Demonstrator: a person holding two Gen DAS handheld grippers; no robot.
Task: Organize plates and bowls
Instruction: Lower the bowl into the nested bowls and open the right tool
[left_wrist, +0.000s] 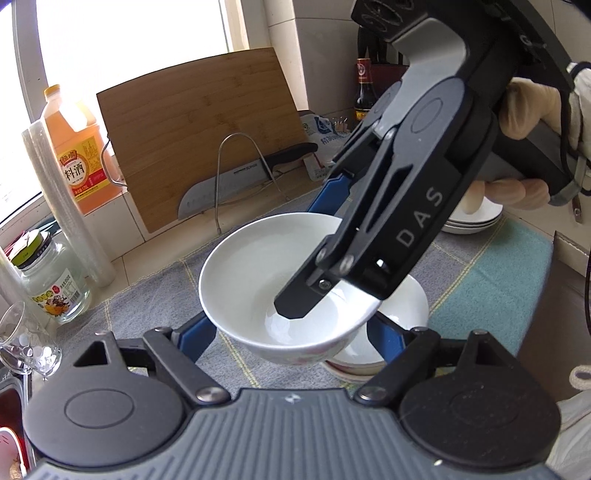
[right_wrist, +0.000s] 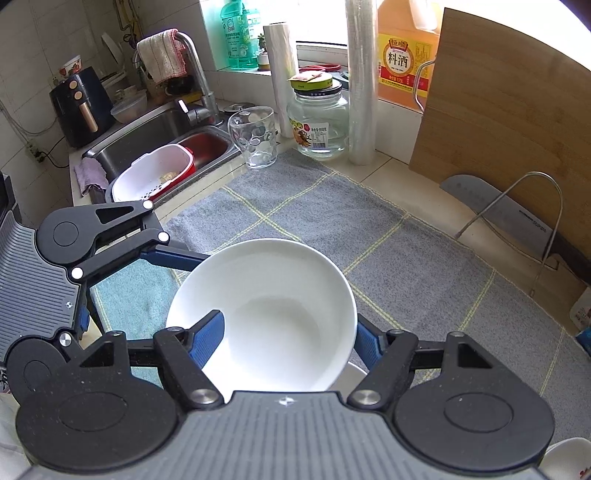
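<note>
A white bowl (left_wrist: 255, 266) (right_wrist: 280, 295) hangs above the checked dish mat (right_wrist: 332, 229). My right gripper (right_wrist: 288, 328) (left_wrist: 310, 258) is shut on it, one finger inside the bowl and the other outside its wall. Below it, partly hidden, sits a stack of white bowls (left_wrist: 406, 302) (right_wrist: 352, 373). My left gripper (left_wrist: 291, 332) (right_wrist: 140, 291) stands open low under the lifted bowl, which hides its fingertips; I see nothing held between them. A stack of white plates (left_wrist: 476, 218) rests at the far right of the mat, behind a gloved hand (left_wrist: 528, 110).
A bamboo cutting board (left_wrist: 199, 147) and a knife (left_wrist: 229, 184) in a wire rack line the back wall. A cooking wine bottle (left_wrist: 77, 147), glass jar (left_wrist: 55, 284) and tumbler (right_wrist: 255, 136) stand left of the mat. Beyond is the sink (right_wrist: 159, 129), which holds a white colander (right_wrist: 155, 173).
</note>
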